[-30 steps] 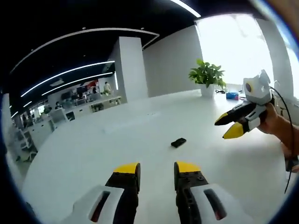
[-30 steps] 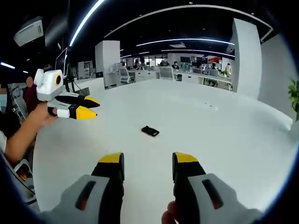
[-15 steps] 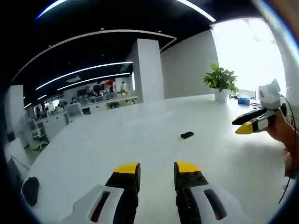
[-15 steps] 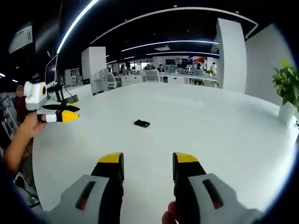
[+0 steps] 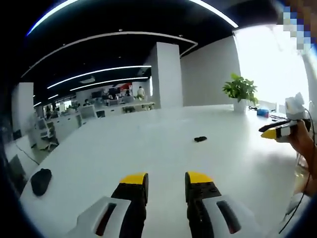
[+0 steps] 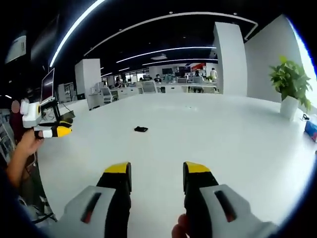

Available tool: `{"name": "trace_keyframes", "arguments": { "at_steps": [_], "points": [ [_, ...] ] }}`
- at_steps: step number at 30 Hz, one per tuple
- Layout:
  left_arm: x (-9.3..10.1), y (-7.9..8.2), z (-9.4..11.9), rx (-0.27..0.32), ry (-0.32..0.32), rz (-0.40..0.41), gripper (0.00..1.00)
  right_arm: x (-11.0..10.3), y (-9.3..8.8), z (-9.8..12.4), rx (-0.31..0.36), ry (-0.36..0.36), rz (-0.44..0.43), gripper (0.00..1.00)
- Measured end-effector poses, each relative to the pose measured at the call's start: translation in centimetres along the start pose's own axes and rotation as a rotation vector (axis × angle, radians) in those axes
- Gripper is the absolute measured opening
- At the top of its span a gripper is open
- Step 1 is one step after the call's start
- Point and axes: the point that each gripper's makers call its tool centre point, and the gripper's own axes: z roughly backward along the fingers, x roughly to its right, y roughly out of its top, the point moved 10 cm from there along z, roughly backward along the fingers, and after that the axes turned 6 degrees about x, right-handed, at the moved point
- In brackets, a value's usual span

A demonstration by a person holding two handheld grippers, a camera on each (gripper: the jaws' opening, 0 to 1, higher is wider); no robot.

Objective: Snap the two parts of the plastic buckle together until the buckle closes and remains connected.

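A small black plastic buckle [image 5: 200,139] lies on the white table [image 5: 163,153], far ahead of both grippers; in the right gripper view the buckle [image 6: 140,129] is left of centre. My left gripper [image 5: 166,179] is open with nothing between its yellow-tipped jaws. My right gripper [image 6: 156,171] is open too and holds nothing. In the left gripper view the right gripper [image 5: 275,132] shows at the right edge in a hand. The left gripper [image 6: 52,131] appears at the left edge of the right gripper view. I cannot tell whether the buckle is in one piece or two.
A black mouse-like object [image 5: 40,181] lies at the table's left edge. A potted plant [image 5: 240,91] stands at the far right of the table, with a blue box [image 6: 311,130] near it. Desks, monitors and pillars fill the office behind.
Both grippers have drawn back and apart from the buckle, which now looks smaller and farther. Jaws stay open. The buckle has not moved on the table.
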Motion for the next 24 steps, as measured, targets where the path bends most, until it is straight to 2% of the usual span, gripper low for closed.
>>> {"name": "trace_keyframes", "arguments": {
  "at_steps": [7, 14, 24],
  "points": [
    [-0.6, -0.1, 1.2, 0.009, 0.025, 0.018, 0.29, -0.6, -0.4, 1.9, 0.006, -0.006, -0.014, 0.42],
    [0.1, -0.2, 1.6, 0.022, 0.018, 0.041, 0.29, -0.9, -0.7, 2.8, 0.013, -0.004, -0.032, 0.41],
    [1.3, -0.3, 1.0, 0.047, 0.014, 0.069, 0.29, -0.9, -1.9, 2.4, 0.008, -0.008, -0.051, 0.41]
  ]
}}
